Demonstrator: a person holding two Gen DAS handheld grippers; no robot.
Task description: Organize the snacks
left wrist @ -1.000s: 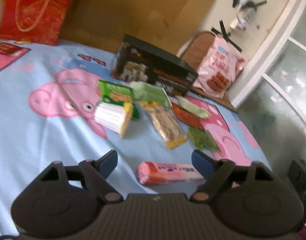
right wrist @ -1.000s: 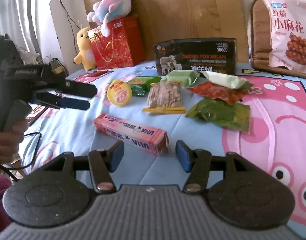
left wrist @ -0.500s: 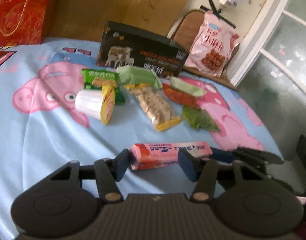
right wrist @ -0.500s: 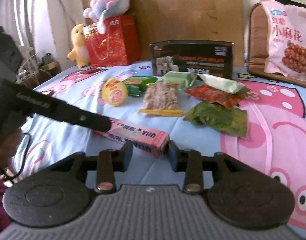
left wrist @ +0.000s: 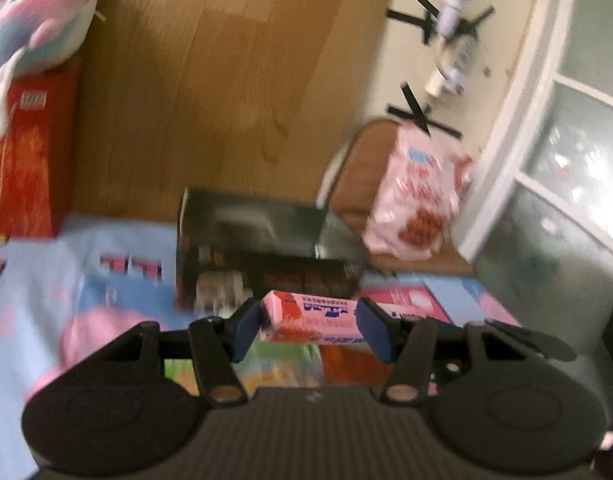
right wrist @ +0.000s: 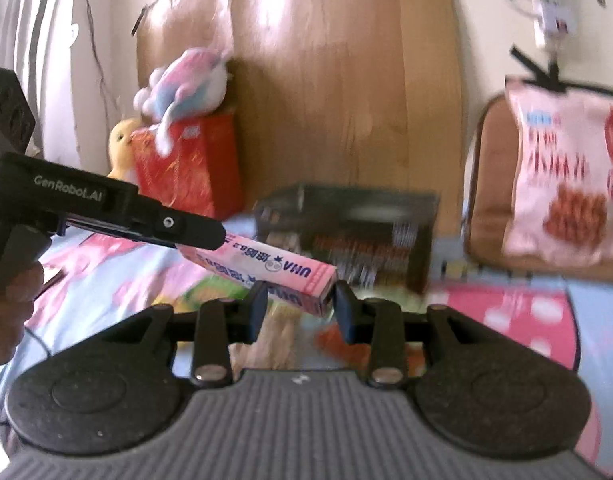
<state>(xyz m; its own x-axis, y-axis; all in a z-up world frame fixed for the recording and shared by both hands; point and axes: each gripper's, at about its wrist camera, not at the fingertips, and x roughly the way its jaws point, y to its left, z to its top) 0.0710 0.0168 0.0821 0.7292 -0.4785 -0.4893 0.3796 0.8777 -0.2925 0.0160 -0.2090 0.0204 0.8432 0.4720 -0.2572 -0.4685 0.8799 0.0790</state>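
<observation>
Pink cardboard is catching the light on the long snack box [right wrist: 262, 266], a slim rectangular carton with dark blue lettering reading "UHA" beside a small round face, and a redder patch showing on the side facing the left wrist camera [left wrist: 312, 317]. It is hanging in the air above the blue cartoon-pig sheet [right wrist: 506, 312], held at both ends. The right tool [right wrist: 300, 306] is pinching the near end of the box between its blue pads, with the box running away up and to the left of that tool. The left tool [left wrist: 304, 330] is gripping the box across its length, one pad pressing on each side; from the right wrist camera its black body [right wrist: 118, 210], marked "GenRobot.AI", is reaching in from the left and covering the far end of the box. Beyond both tools an open-topped black box [right wrist: 358, 236] is sitting on the sheet, straight ahead of the pink box. Below the tools, blurred green, orange and red snack packets [left wrist: 290, 364] are lying on the sheet. Further off, to the right of the tools, a large pink bag [right wrist: 562, 176] with brown twists printed on it is leaning against a brown chair back [left wrist: 370, 168].
</observation>
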